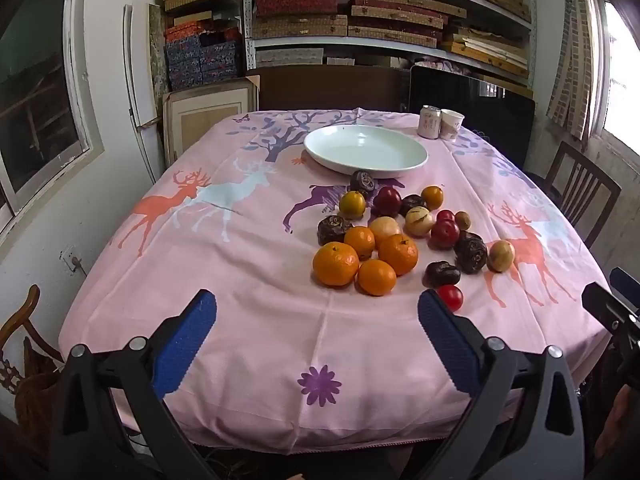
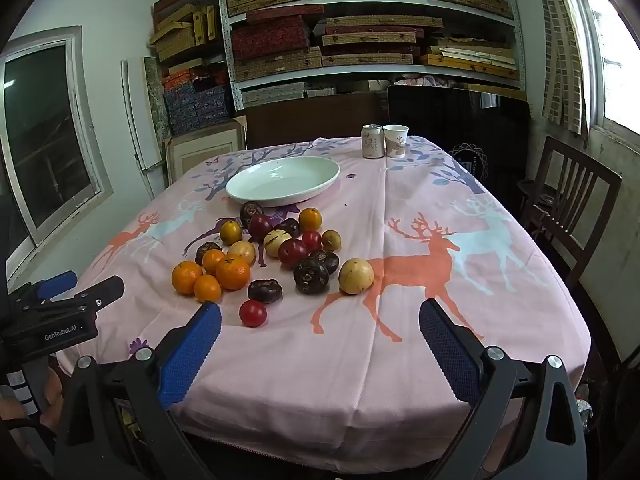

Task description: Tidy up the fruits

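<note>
Left gripper (image 1: 316, 308) held low at the near edge of the table, pointed forward over the pink deer-print tablecloth (image 1: 248, 280), blue-padded fingers (image 1: 184, 344) spread wide with nothing between them; right gripper (image 2: 320, 318) likewise low at the near edge, aimed toward the far side, blue pads (image 2: 448, 352) wide apart and gripping nothing; both clear of the cloth's fruit, neither touching any piece; left gripper also seen from the right wrist view as a black body at the left margin, just beside the table edge. Loose fruit pile (image 1: 400, 232) resting on the cloth between the grippers and the white plate (image 1: 320, 152); four oranges (image 1: 336, 264) clustered nearest the left gripper, touching one another; small red tomato (image 2: 253, 313) lying alone, closest to the right gripper's left finger; dark wrinkled fruits (image 2: 311, 276), red plums (image 2: 293, 251) and pale yellow round fruits (image 2: 356, 276) scattered behind; one dark fruit just beside the plate's near rim; plate holding no fruit. Drink can (image 2: 373, 141) and paper cup (image 2: 396, 141) standing upright, touching, at the far edge; wooden chair (image 2: 568, 208) to the right of the table; shelving with stacked boxes (image 2: 360, 32) against the back wall.
</note>
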Tool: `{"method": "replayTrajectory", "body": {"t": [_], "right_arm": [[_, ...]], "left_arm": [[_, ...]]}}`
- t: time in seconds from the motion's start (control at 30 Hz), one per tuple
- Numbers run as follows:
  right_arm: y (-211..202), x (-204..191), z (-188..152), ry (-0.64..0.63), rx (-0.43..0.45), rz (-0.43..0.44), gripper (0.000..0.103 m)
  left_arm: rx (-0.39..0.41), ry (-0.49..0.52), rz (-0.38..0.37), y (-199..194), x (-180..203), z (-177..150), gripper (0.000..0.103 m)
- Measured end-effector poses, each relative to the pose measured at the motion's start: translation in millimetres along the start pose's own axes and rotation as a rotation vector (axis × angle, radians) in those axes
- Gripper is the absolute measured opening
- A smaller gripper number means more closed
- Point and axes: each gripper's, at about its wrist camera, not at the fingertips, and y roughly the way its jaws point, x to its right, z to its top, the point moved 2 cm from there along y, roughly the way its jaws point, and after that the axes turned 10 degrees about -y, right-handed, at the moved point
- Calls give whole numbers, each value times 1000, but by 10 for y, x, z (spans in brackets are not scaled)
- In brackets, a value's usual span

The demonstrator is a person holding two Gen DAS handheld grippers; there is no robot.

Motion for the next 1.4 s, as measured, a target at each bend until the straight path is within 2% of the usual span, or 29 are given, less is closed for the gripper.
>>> {"method": "replayTrajectory", "body": {"t": [1.4], "right_arm": [[-5, -4, -14, -2, 1, 10, 100]], "left_arm": [[-4, 6, 3, 1, 3, -4, 99]]}}
